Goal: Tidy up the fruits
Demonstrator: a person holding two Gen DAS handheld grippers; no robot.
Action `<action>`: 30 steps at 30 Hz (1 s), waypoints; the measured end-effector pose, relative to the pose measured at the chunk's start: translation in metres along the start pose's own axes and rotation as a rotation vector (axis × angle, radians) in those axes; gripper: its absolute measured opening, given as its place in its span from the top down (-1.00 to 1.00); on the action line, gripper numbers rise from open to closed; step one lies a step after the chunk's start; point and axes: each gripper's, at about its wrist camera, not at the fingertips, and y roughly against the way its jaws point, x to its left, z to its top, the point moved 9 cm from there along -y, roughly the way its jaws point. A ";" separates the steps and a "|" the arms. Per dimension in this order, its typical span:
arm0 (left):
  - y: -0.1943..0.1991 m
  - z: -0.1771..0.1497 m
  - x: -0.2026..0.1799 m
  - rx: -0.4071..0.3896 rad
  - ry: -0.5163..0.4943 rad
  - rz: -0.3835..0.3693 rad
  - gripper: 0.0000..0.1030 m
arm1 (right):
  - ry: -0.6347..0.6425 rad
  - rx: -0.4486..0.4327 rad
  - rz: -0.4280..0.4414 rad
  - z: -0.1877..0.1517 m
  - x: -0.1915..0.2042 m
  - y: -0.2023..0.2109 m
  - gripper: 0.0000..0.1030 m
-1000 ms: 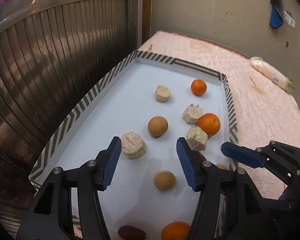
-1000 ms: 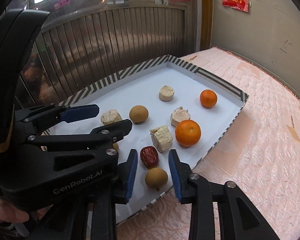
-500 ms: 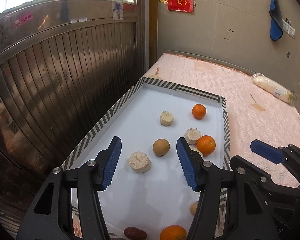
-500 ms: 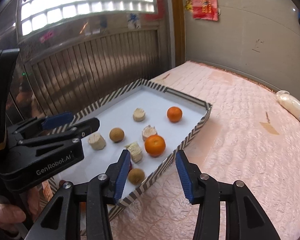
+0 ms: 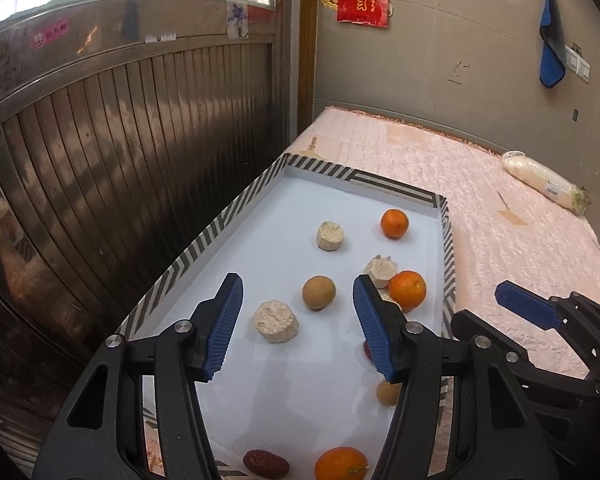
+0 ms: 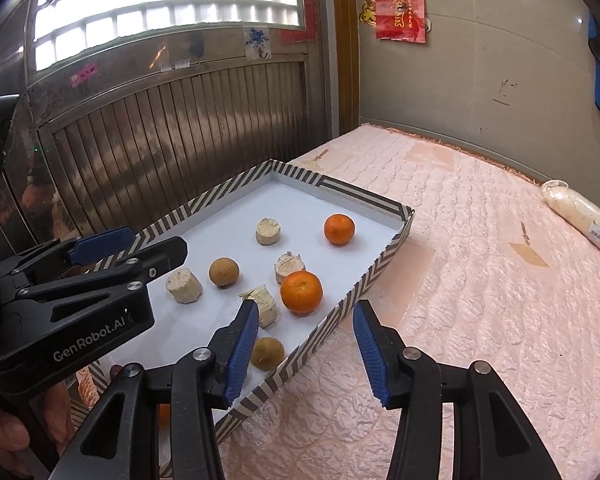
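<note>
A white tray with a striped rim (image 5: 204, 240) lies on a pink mattress. It holds three oranges: one far (image 5: 394, 223), one at mid right (image 5: 407, 289), one near (image 5: 341, 464). With them lie several beige cut chunks (image 5: 276, 321), a round brown fruit (image 5: 319, 292), a smaller brown one (image 5: 388, 392) and a red date (image 5: 266, 463). My left gripper (image 5: 298, 282) hovers open above the tray with nothing between its fingers. My right gripper (image 6: 306, 308) is open too, raised over the tray's right rim (image 6: 364, 280), short of the mid orange (image 6: 301, 291) and empty.
The pink quilted mattress (image 6: 480, 280) stretches right of the tray. A slatted metal door (image 5: 120, 140) runs close along the tray's left side. A wrapped white bundle (image 5: 544, 182) lies by the far wall. A hand (image 6: 4, 436) holds the left gripper's handle.
Both grippers have risen and pulled back from the tray. The right gripper's jaws have widened and shifted right; the red date and small brown fruit no longer sit between them.
</note>
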 end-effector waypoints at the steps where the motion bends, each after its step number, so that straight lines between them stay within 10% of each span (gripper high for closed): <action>1: 0.000 0.000 0.001 0.001 0.001 0.003 -0.12 | 0.001 0.002 0.001 0.000 0.001 -0.001 0.08; 30: 0.000 0.001 -0.003 -0.005 -0.021 0.015 -0.12 | -0.017 0.014 0.002 0.000 0.002 -0.008 0.06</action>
